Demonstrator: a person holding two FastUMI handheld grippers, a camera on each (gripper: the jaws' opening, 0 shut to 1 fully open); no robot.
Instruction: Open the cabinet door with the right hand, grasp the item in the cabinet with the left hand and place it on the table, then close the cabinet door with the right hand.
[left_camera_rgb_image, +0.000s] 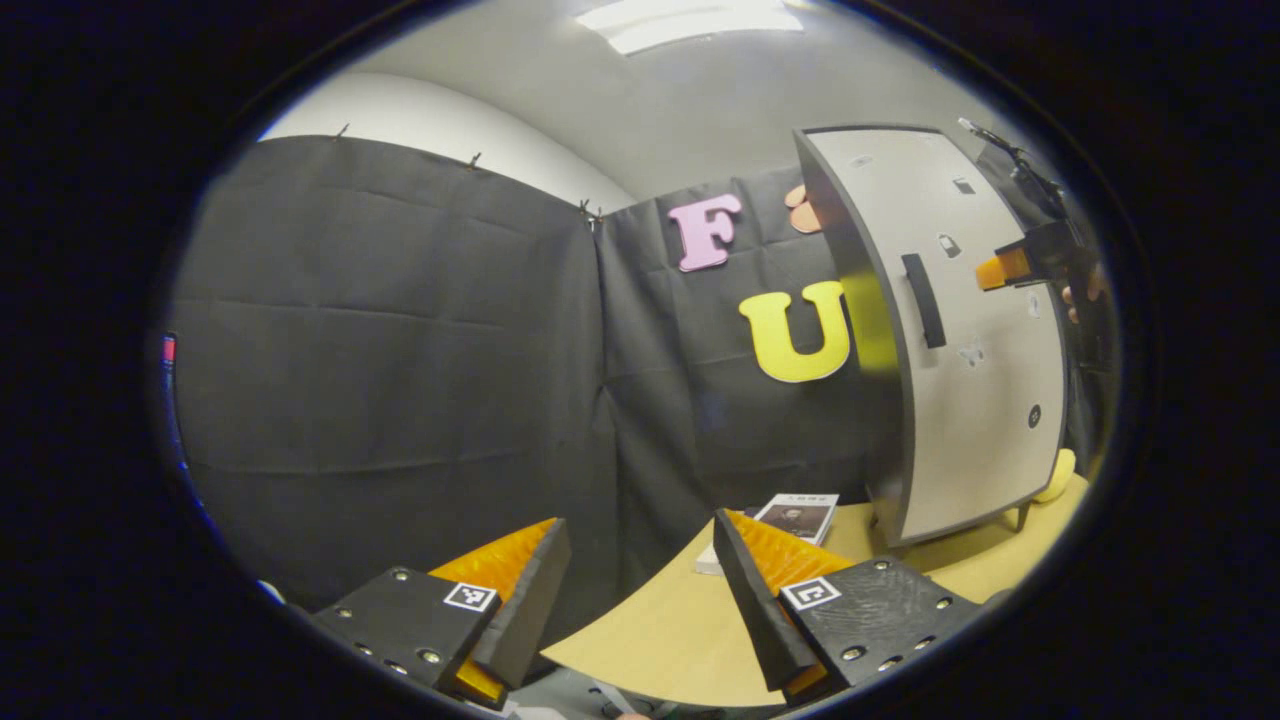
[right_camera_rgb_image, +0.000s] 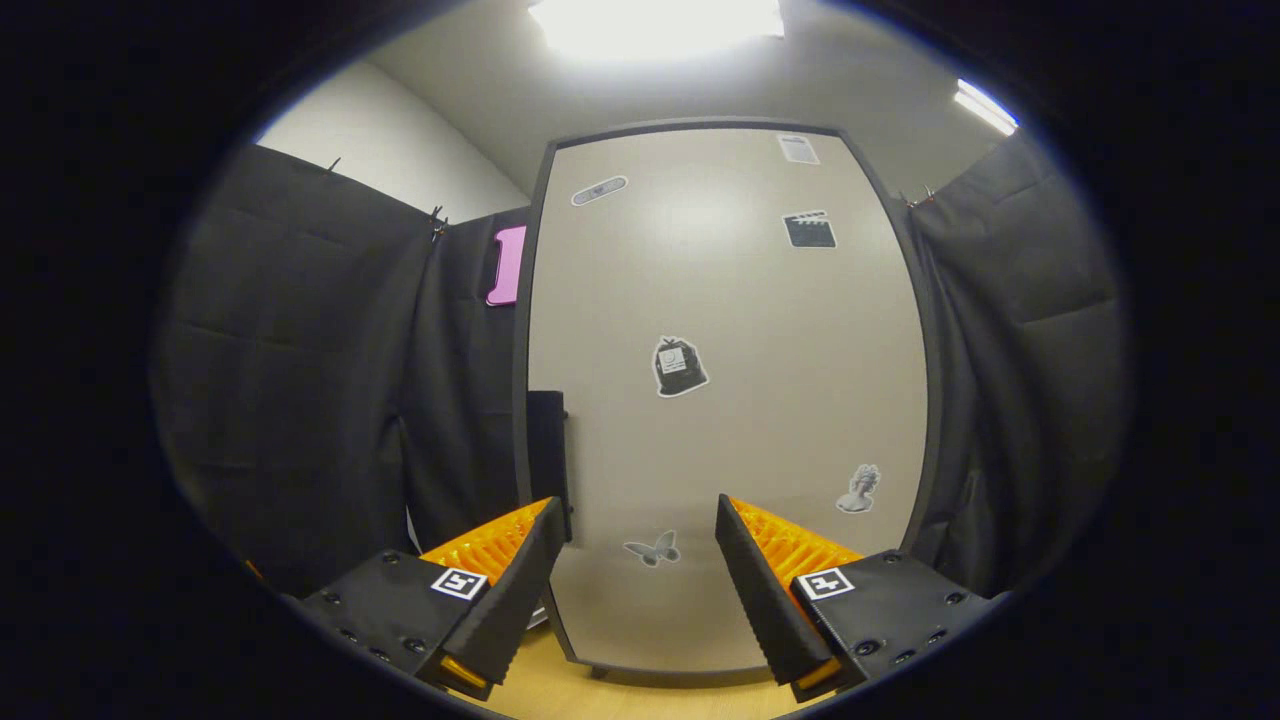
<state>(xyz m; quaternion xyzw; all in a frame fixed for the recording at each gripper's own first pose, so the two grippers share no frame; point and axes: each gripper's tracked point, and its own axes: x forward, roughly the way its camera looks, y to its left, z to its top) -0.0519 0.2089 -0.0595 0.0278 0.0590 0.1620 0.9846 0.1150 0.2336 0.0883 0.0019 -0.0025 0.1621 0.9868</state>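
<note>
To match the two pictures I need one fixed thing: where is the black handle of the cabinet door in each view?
Left gripper view: the door handle stands upright at right of centre, on the pale cabinet door.
Right gripper view: the door handle is a dark upright bar at the door's left edge, just above the right gripper's left finger.
Shared landmark: the pale cabinet door with stickers.

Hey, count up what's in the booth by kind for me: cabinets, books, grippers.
Cabinets: 1, the cabinet, door shut
Books: 1, the book on the table
Grippers: 2, left gripper, right gripper
Total: 4
</note>
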